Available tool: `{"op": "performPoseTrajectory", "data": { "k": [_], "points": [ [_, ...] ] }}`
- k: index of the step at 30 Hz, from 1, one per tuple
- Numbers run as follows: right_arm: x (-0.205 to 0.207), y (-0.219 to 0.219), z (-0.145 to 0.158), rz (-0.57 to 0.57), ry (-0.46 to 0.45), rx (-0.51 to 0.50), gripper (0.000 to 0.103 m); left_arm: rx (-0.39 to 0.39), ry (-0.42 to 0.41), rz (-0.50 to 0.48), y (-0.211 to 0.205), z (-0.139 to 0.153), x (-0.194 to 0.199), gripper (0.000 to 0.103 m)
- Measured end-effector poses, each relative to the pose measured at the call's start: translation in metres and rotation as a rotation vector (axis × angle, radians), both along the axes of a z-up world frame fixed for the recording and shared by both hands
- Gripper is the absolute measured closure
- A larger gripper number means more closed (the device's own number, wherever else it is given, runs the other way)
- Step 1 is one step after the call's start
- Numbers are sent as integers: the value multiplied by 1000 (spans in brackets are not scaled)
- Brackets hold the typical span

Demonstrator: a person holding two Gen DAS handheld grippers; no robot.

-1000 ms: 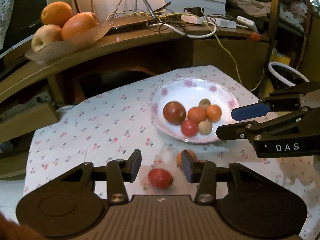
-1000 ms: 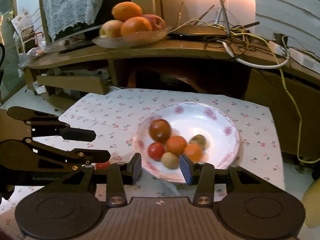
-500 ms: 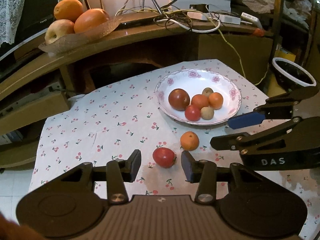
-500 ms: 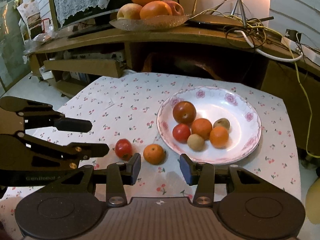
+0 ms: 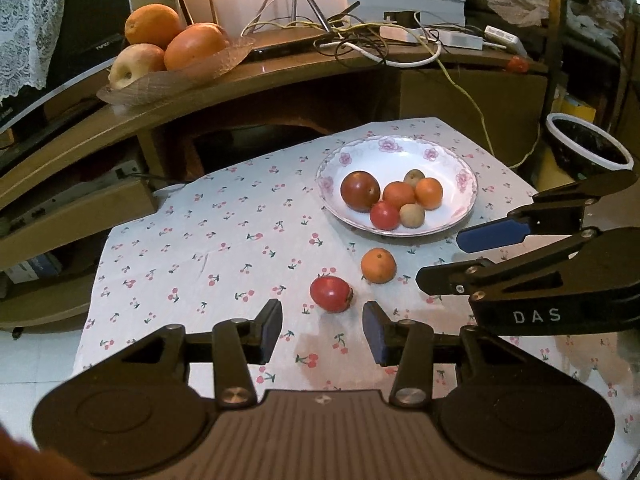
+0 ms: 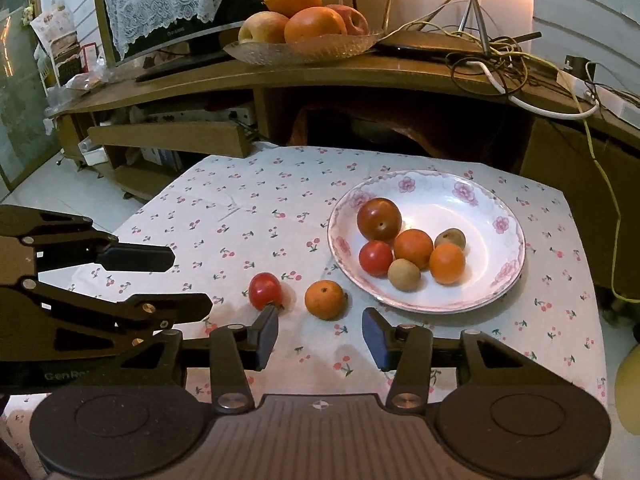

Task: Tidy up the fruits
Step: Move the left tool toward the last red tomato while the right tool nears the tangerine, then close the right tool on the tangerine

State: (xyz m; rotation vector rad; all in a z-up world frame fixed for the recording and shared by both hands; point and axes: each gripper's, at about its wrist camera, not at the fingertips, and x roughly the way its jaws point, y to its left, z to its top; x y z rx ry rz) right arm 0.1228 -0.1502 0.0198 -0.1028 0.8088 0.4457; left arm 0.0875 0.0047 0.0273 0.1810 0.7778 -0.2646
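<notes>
Tomato (image 5: 331, 294) just ahead of gaping left gripper (image 5: 322, 330); tangerine (image 5: 378, 265) beside it

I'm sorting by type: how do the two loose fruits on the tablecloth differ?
The red fruit is glossy red and slightly oblong; the orange fruit is matte orange and round. The red fruit lies farther from the plate and lines up with the left tool, while the orange fruit lines up with the right tool. Both rest loose on the cloth, outside the plate, and neither is gripped.
</notes>
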Motion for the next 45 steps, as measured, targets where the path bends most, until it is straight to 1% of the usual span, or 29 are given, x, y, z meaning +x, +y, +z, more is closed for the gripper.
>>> {"op": "performPoseTrajectory", "data": {
  "k": [7,12,18,24,32,38,45],
  "points": [
    [-11,-1,2,-12,-5,4,55,23,-12,-1,-3,4,-6,53],
    [-10,3,4,-18,-8,4,55,54,-24,11,-4,9,-6,53],
    [-6,8,3,-12,-7,6,55,74,-12,20,-6,9,-1,53],
    [-1,9,-3,-13,5,-6,54,79,0,15,-2,2,1,48],
    [13,11,-18,-11,27,-27,54,78,41,4,4,-12,8,48],
    [23,12,-27,-11,35,-13,54,75,69,1,8,-20,10,48],
    [40,16,-44,-21,52,-25,54,61,82,-2,11,-24,14,48]
  ]
}}
